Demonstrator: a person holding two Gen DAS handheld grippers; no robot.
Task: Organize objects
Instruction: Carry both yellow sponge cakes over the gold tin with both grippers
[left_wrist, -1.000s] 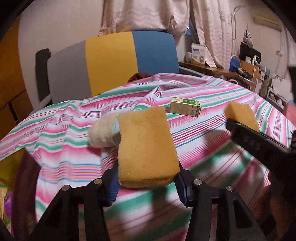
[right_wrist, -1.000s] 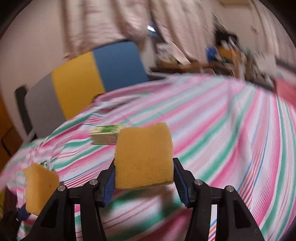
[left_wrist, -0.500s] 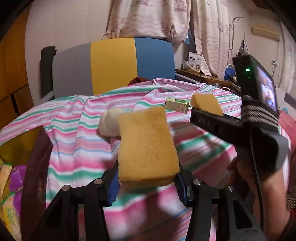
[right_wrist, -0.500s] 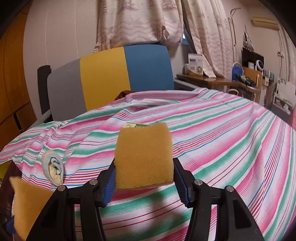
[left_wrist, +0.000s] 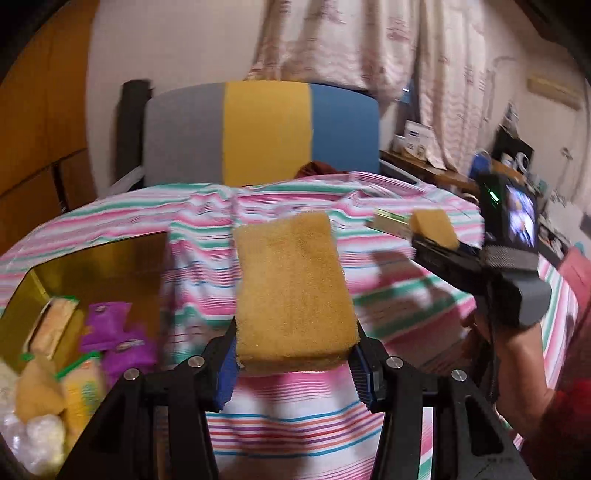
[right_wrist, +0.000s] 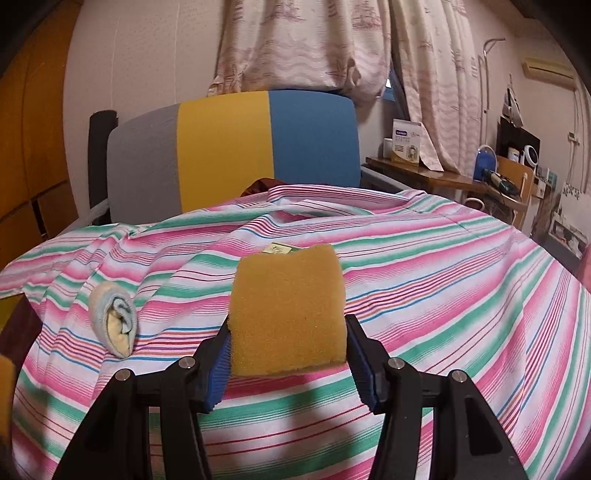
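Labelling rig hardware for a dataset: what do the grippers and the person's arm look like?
Both grippers have black angular fingers with silver screws and blue ribbed pads. The right one carries a lit screen, green LED and black cable. Sleeve is red.

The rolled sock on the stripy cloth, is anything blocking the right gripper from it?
Nothing visible lies between. The rolled sock sits left of the right gripper, but its jaws already hold a yellow sponge.

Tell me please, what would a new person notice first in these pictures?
First, the yellow sponge clamped in the left claw, and a second yellow sponge clamped in the right claw, both above the striped cloth. Next, the open box of packets at lower left, and the rolled sock lying on the cloth.
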